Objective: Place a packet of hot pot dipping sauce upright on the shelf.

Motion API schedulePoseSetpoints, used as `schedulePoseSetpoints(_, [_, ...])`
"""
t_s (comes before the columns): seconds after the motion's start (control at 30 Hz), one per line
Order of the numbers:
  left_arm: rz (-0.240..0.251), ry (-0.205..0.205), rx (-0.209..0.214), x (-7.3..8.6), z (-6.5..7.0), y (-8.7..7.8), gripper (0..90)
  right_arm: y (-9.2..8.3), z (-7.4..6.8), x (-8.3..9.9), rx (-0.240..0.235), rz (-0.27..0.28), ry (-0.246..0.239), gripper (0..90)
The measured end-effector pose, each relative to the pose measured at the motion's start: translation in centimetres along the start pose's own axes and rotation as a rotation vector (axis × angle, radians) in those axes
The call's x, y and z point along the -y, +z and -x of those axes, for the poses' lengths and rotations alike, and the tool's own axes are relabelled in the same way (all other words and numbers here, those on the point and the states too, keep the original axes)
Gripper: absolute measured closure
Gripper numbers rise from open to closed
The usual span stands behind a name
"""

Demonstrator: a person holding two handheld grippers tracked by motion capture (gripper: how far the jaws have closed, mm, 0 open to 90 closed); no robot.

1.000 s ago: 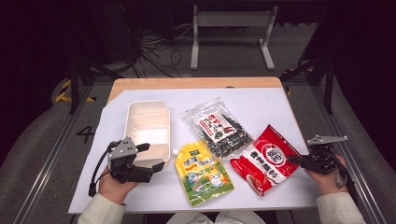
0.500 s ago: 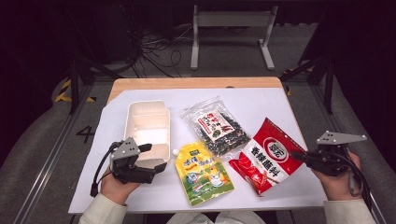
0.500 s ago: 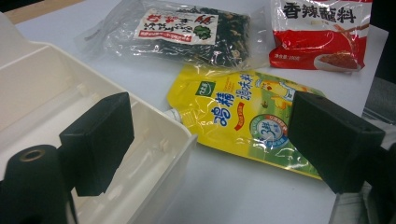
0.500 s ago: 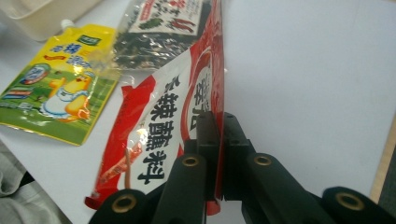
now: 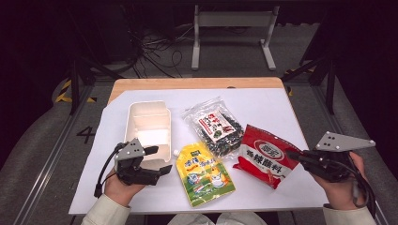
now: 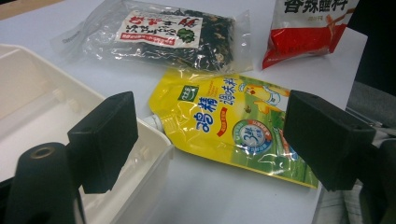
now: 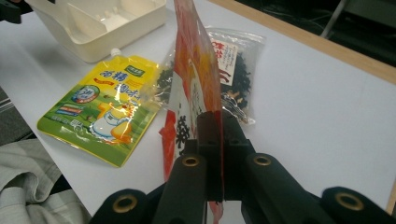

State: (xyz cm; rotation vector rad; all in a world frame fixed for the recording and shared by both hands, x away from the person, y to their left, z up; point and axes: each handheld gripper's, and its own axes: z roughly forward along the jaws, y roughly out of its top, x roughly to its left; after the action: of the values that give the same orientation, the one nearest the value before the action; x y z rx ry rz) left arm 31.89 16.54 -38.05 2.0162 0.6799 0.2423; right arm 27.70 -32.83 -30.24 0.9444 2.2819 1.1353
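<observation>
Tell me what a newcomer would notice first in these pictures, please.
Probably the red snack bag, pinched at its edge by the right gripper and lifted at the table's right. Next, the yellow spouted pouch lying flat in the middle, beside the white box near the open left gripper.

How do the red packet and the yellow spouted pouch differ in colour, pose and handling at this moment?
The red packet is red and white; the yellow spouted pouch is yellow and green with a white spout. The red packet is pinched at its edge by the right gripper and stands edge-up in the right gripper view; the pouch lies flat on the table, untouched. Both are printed, sealed flexible food bags.
</observation>
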Motion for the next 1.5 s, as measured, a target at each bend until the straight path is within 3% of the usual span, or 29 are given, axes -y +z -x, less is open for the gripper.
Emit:
schedulePoseSetpoints(0.13, [-0.028, 0.023, -0.029, 0.0, 0.1, 0.3, 19.9, -0.5, -1.0, -0.8, 0.000, 0.030, -0.045, 88.9])
schedulePoseSetpoints(0.37, [-0.012, 0.009, -0.006, 0.0, -0.1, 0.5, 19.2, -0.8, -1.4, -1.5, -0.006, 0.050, -0.071, 89.0])
schedulePoseSetpoints(0.53, [-0.012, 0.009, 0.019, -0.2, 0.2, 1.1, 17.7, -0.8, -1.8, -2.4, -0.034, 0.073, -0.092, 89.0])
schedulePoseSetpoints(0.8, [0.018, 0.032, 0.087, -0.5, 0.9, 2.3, 15.0, 0.4, -3.1, -4.1, -0.101, 0.102, -0.143, 89.0])
schedulePoseSetpoints(1.1, [0.046, -0.008, 0.140, -0.9, 1.5, 4.0, 11.4, 2.1, -4.4, -6.0, -0.174, 0.123, -0.179, 89.0])
schedulePoseSetpoints(1.5, [0.069, 0.047, 0.176, -1.0, 1.9, 5.6, 6.7, 3.8, -5.8, -7.7, -0.248, 0.137, -0.212, 89.0])
